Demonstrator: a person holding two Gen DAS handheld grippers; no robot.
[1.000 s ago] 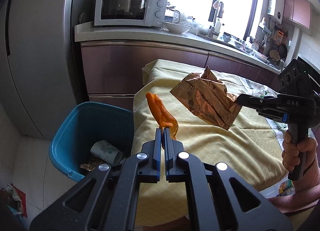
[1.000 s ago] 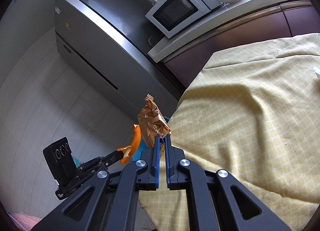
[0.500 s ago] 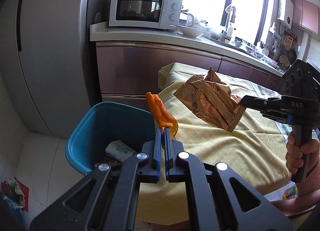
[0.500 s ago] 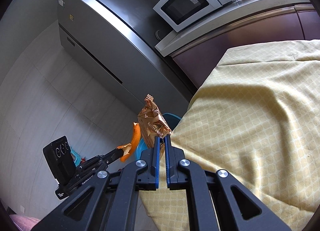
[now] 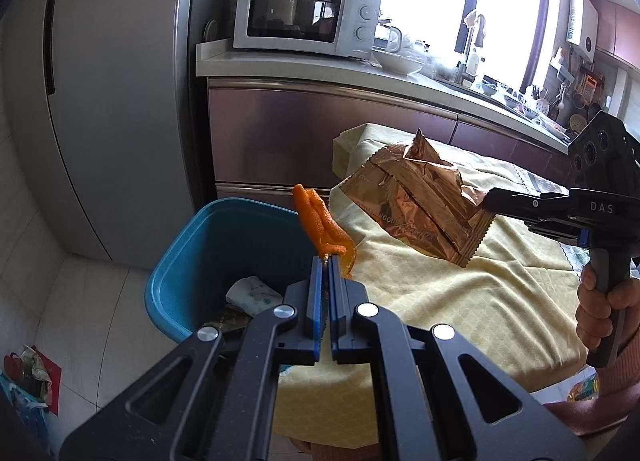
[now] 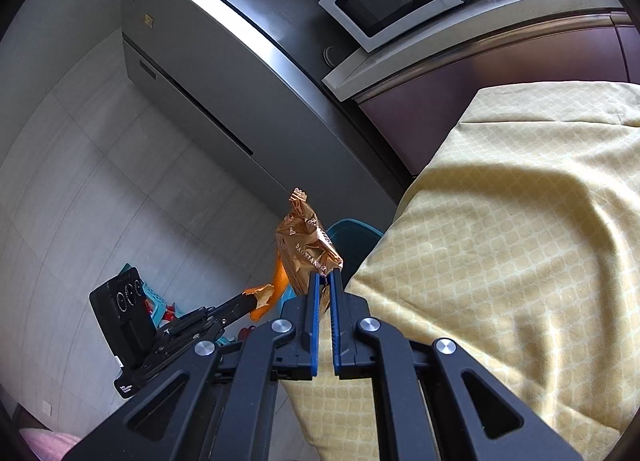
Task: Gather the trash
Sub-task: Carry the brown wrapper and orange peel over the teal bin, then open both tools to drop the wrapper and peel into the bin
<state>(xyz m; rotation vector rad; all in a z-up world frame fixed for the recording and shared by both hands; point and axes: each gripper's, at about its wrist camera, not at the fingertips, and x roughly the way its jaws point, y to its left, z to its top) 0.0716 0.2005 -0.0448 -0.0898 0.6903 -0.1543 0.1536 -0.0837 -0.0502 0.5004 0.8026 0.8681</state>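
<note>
Your left gripper [image 5: 329, 259] is clamped tight on an orange peel [image 5: 320, 221], held above the blue trash bin's [image 5: 188, 257] near rim. Your right gripper [image 6: 325, 275] pinches a copper foil wrapper [image 6: 306, 245] over the yellow tablecloth's [image 6: 520, 229] edge.

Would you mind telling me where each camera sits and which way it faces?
Left wrist: on the left tool, facing the blue plastic bin, holding orange peel; a hand shows.
Right wrist: on the right tool, facing the grey fridge, holding a copper foil wrapper.
Shared: bin, peel, wrapper, yellow tablecloth, white microwave.
</note>
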